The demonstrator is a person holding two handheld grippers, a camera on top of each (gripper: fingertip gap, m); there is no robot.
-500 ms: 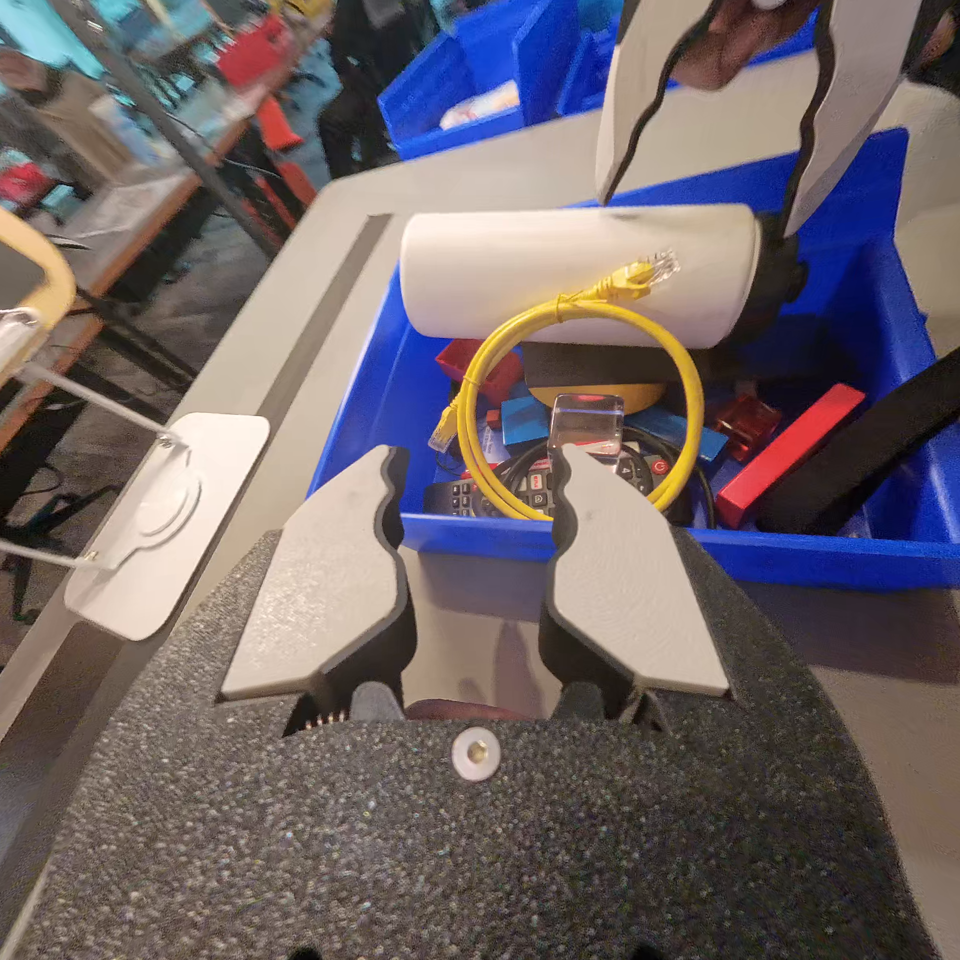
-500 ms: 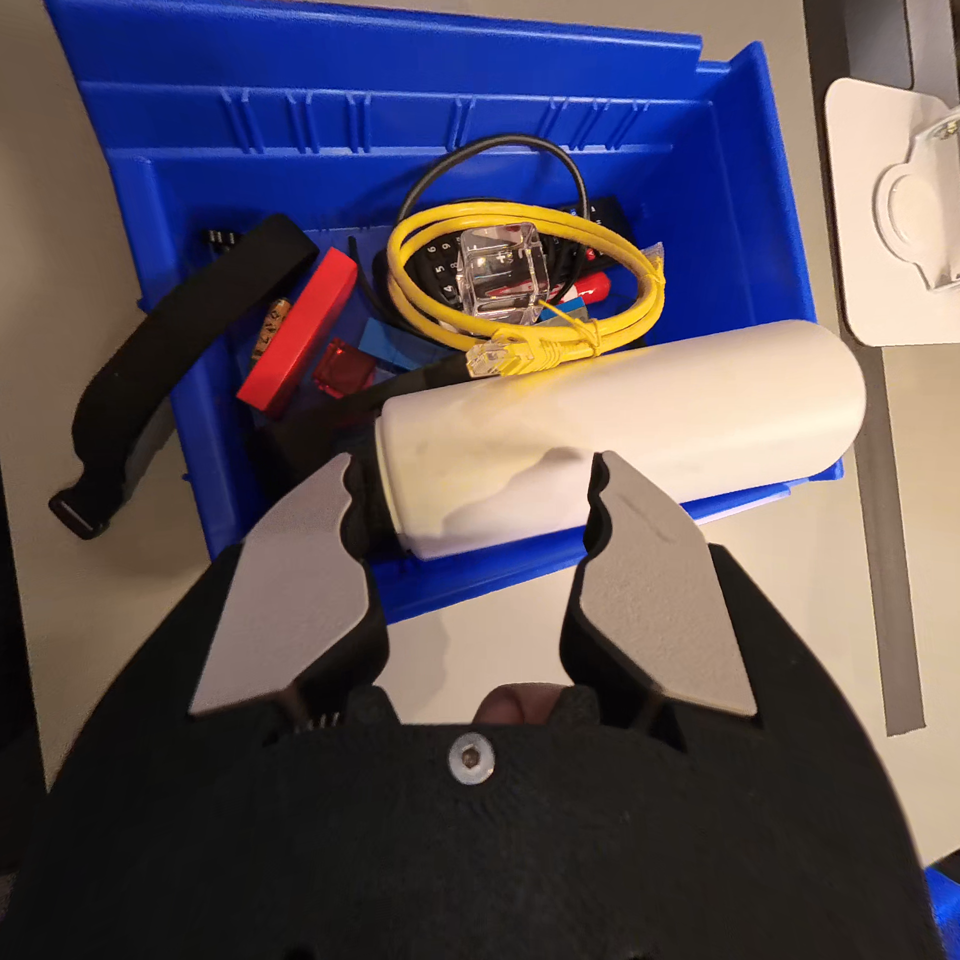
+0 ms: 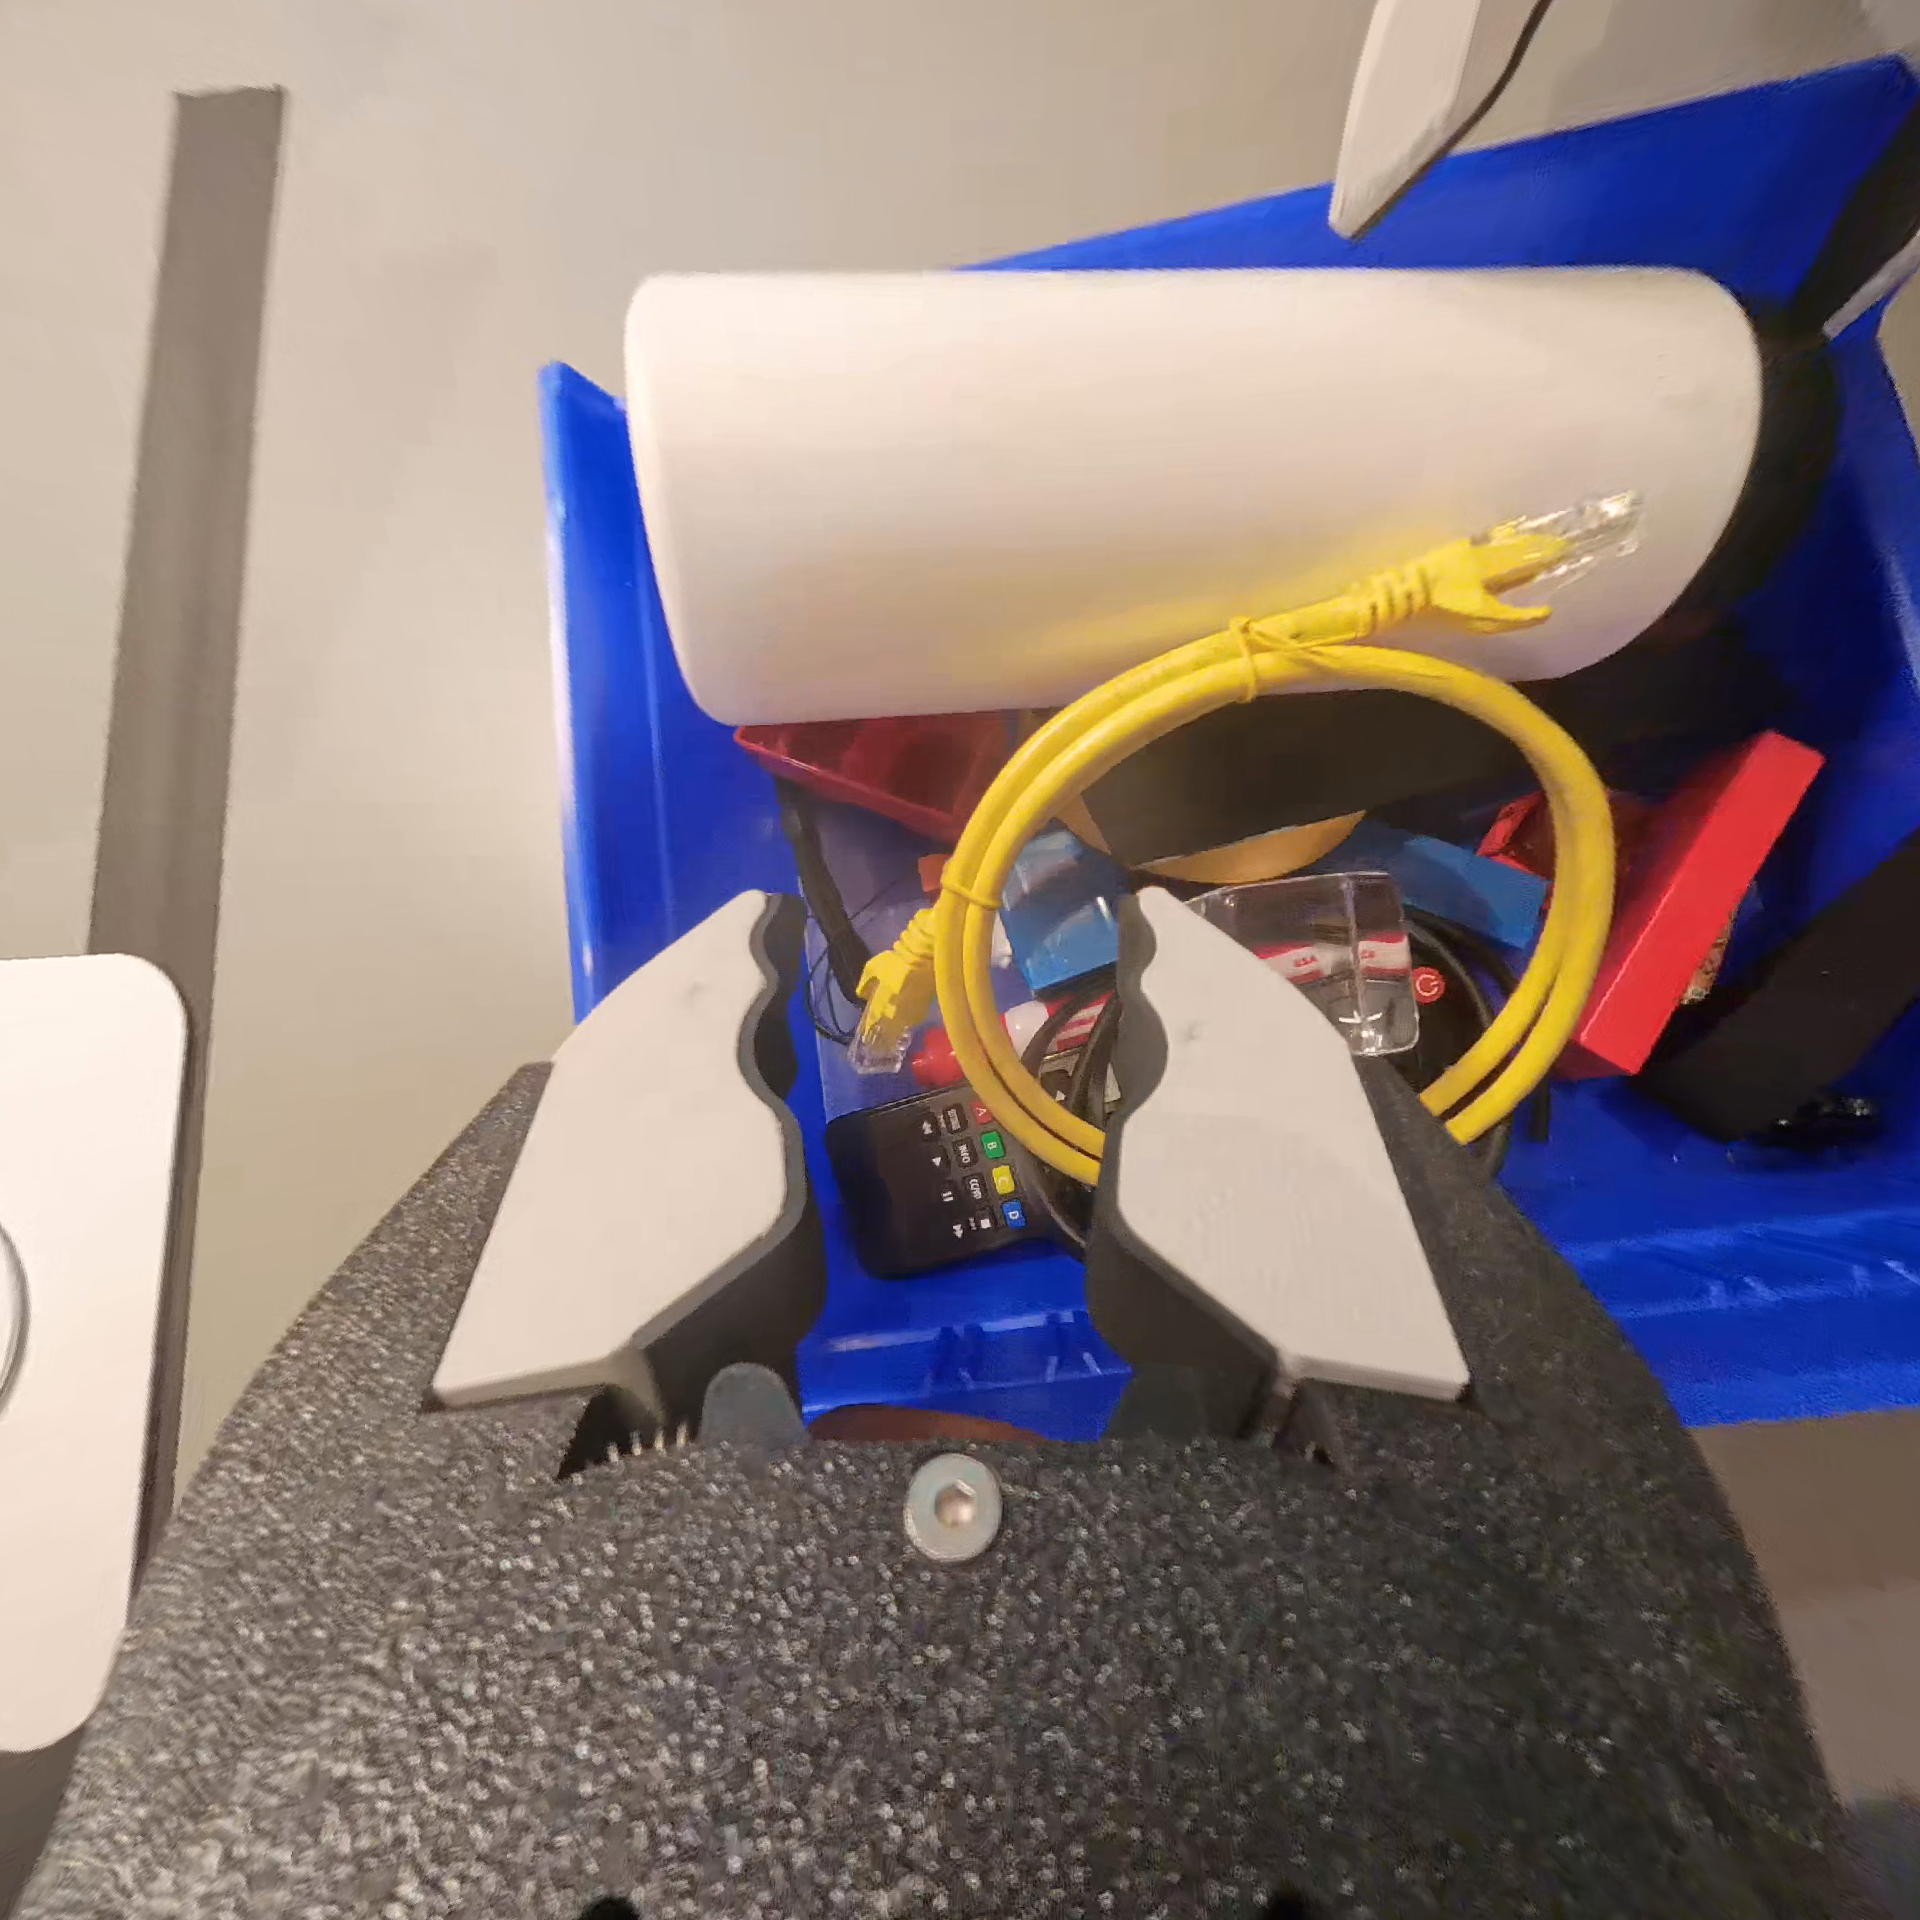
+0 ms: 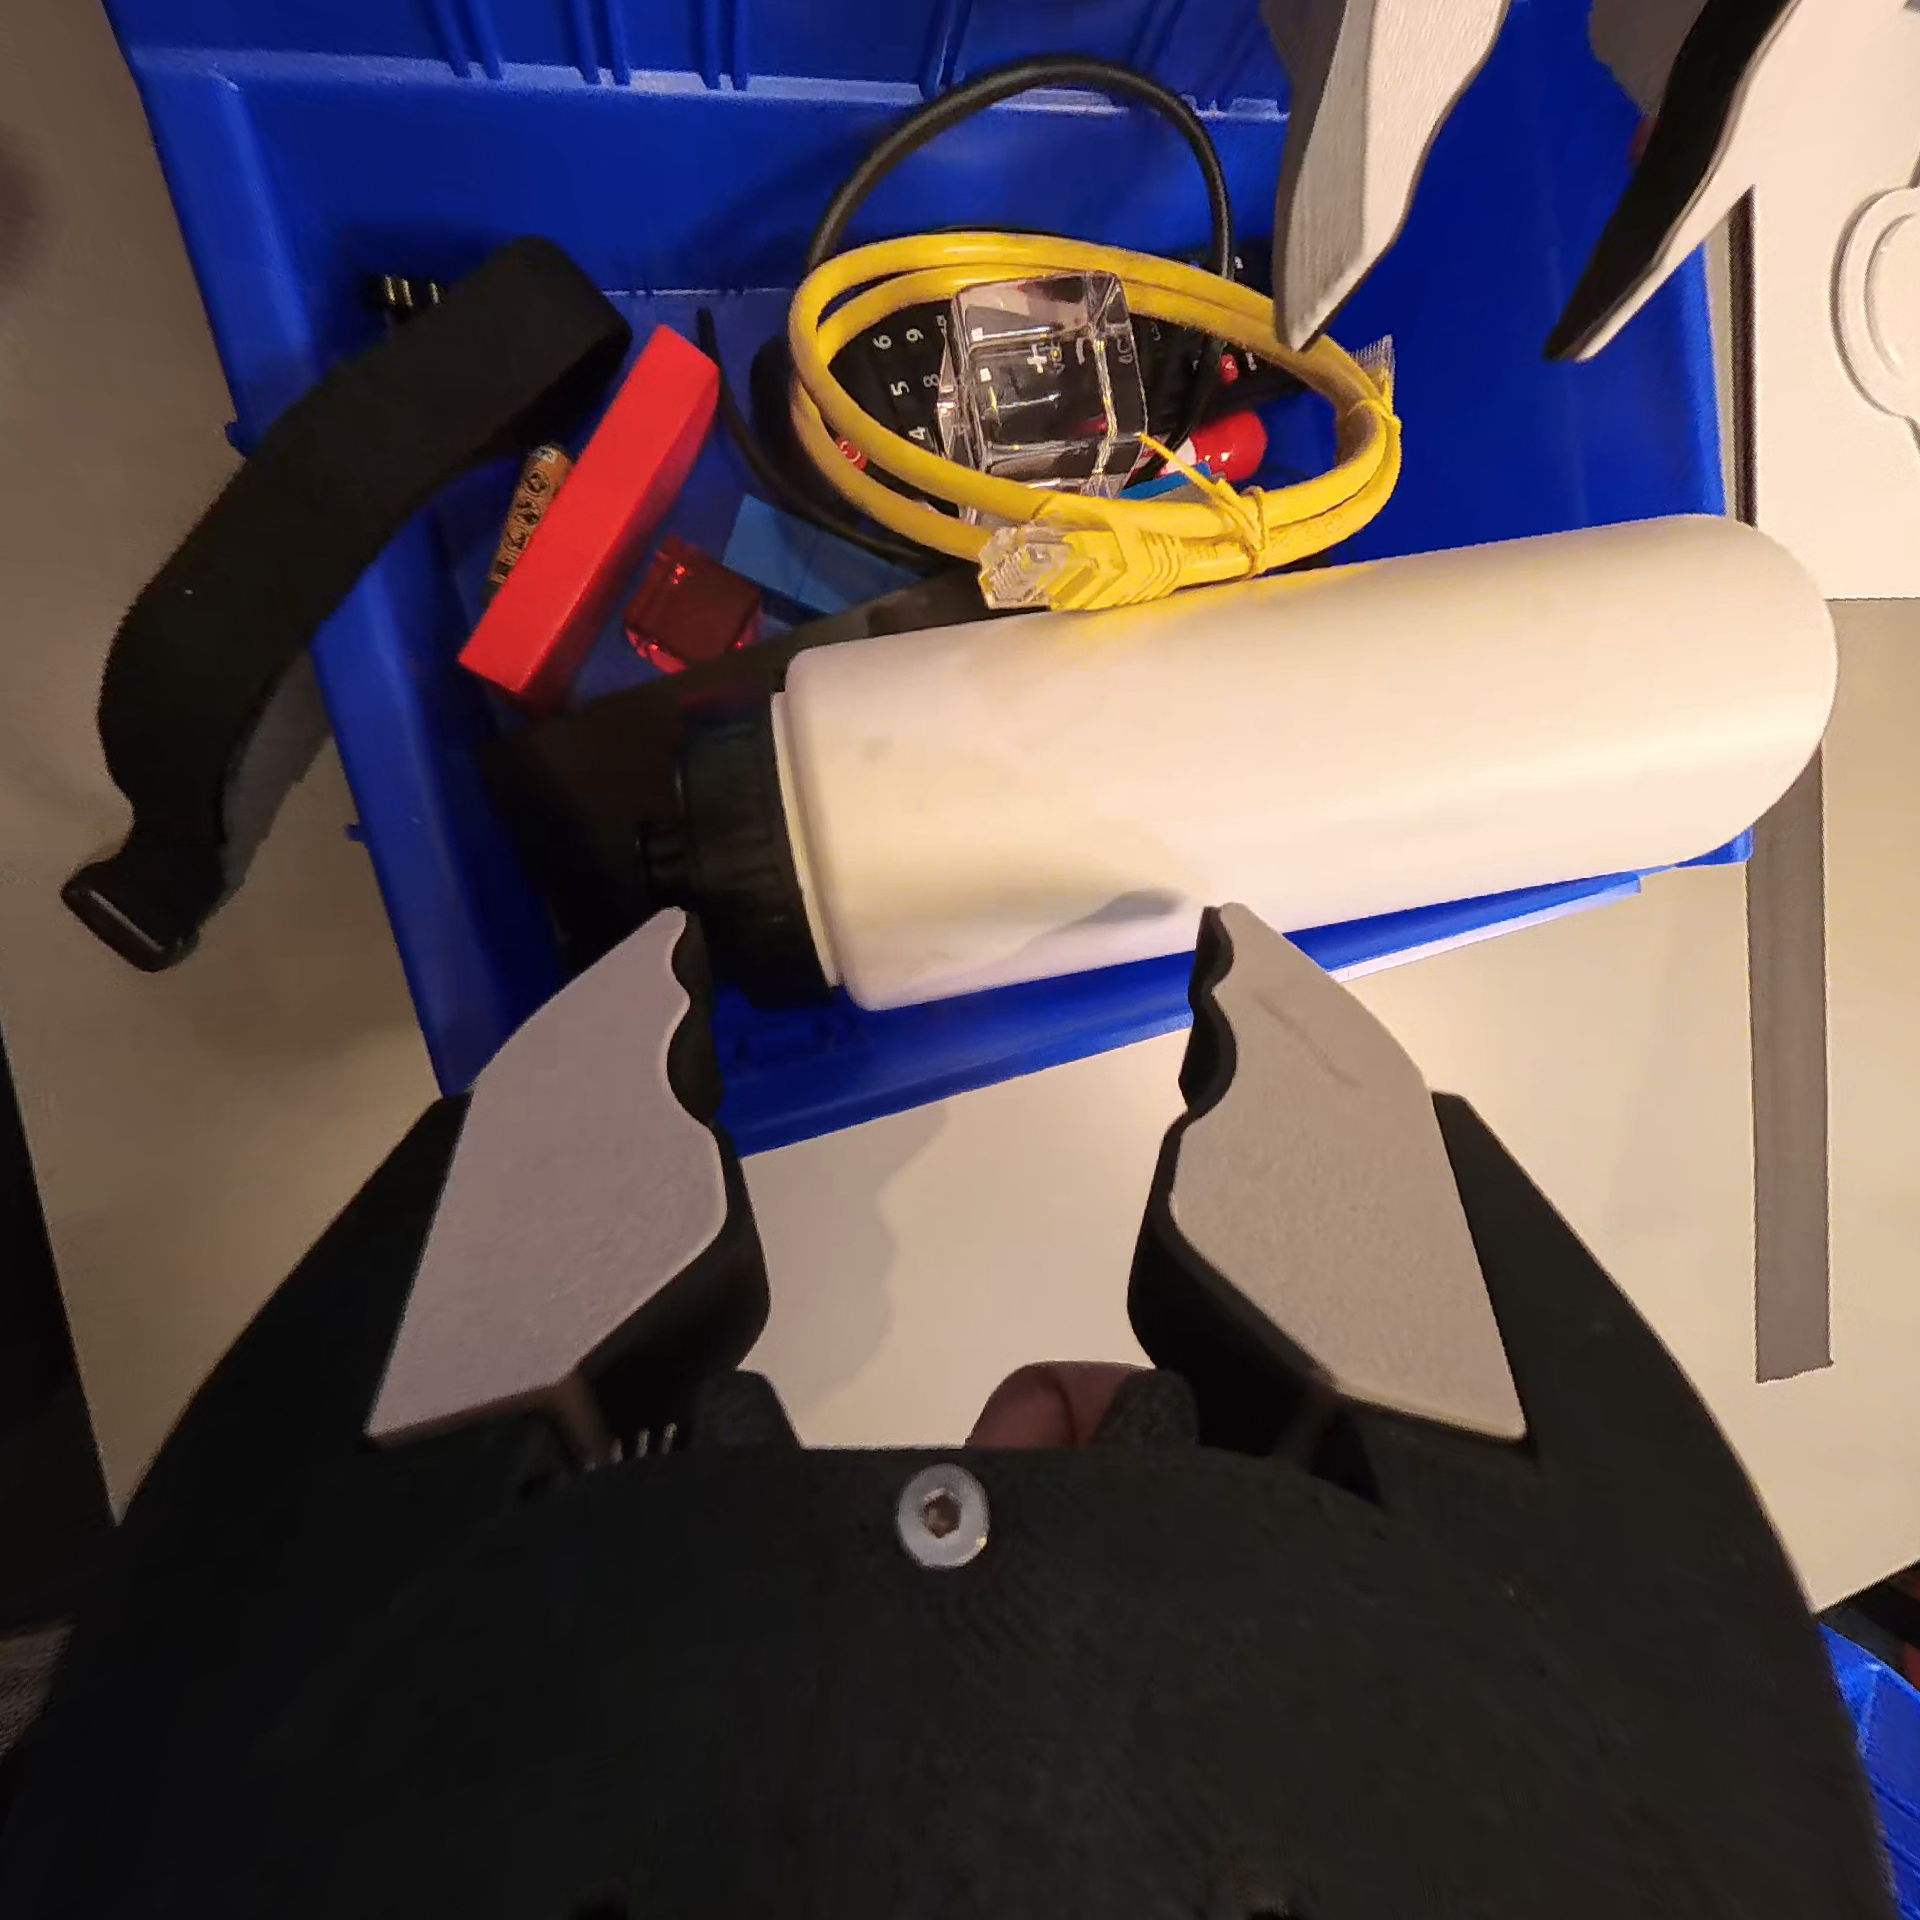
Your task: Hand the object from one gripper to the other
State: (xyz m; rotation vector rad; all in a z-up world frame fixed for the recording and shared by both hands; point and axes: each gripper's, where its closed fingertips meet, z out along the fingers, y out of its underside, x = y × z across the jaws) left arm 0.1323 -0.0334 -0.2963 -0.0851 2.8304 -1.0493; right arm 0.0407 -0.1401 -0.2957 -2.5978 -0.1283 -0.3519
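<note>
A white bottle (image 3: 1143,488) with a black cap lies on its side across the blue bin (image 3: 1766,1299), on top of the clutter. A coiled yellow cable (image 3: 1558,831) leans on it, with a clear cube (image 3: 1340,956) inside the coil. My left gripper (image 3: 956,914) is open and empty over the bin's near-left corner, above the cable and a black remote (image 3: 935,1174). My right gripper (image 4: 951,925) is open and empty, its fingertips just short of the bottle (image 4: 1299,748) near its cap end. The left gripper (image 4: 1434,343) shows at top right of the right wrist view.
In the bin (image 4: 623,156) lie a red block (image 4: 592,520), a black cord and small parts. A black strap (image 4: 260,540) hangs over the bin's edge. A white stand base (image 3: 62,1351) and a grey tape strip (image 3: 187,520) are on the table beside the bin. It is some 6 cm from my right tips to the white bottle (image 3: 1143,488). It turns up in the right wrist view (image 4: 1388,621) as well.
My left gripper has moved forward over the bin, towards the cable and remote. My right gripper has come closer to the bottle and its jaws stand wider. Both stay empty.
</note>
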